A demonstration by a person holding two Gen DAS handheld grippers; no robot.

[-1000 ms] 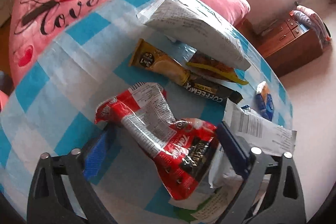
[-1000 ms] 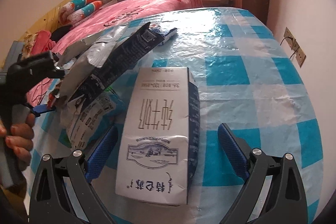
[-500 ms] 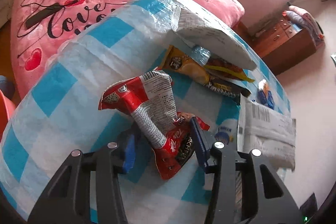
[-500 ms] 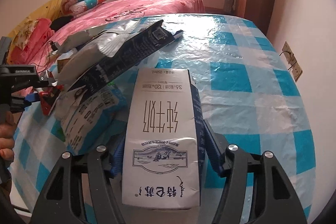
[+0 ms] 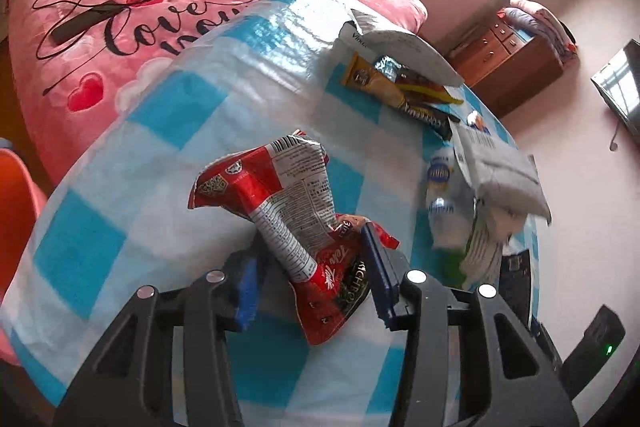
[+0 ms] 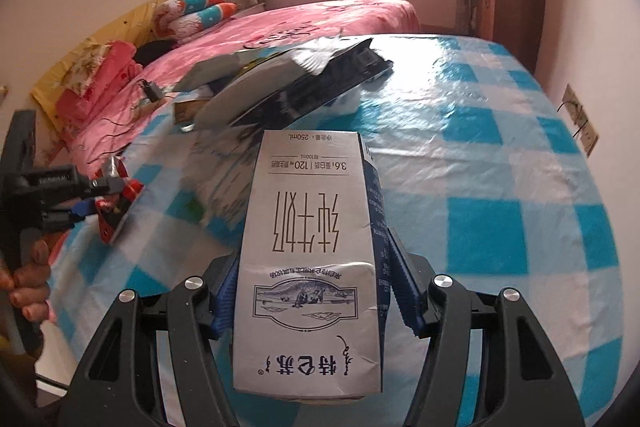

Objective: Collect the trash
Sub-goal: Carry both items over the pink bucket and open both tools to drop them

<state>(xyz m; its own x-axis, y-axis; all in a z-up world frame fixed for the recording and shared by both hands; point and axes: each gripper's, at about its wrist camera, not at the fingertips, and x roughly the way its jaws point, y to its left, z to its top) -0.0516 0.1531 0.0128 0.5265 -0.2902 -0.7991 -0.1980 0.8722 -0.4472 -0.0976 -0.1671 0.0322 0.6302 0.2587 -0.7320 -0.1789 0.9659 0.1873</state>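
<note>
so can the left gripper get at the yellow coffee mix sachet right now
Probably not yet: the left gripper is shut on the red snack wrapper, so its jaws are taken. The yellow coffee sachet lies farther along the table, partly under other trash.

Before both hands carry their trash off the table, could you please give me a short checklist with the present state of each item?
1. Left gripper shut on the red snack wrapper: ok.
2. Right gripper shut on the milk carton: ok.
3. Wrapper lifted off the checked tablecloth: cannot tell.
4. Other trash still lying there, such as the coffee sachet: not ok.
5. Bin to drop into is visible: not ok.
</note>
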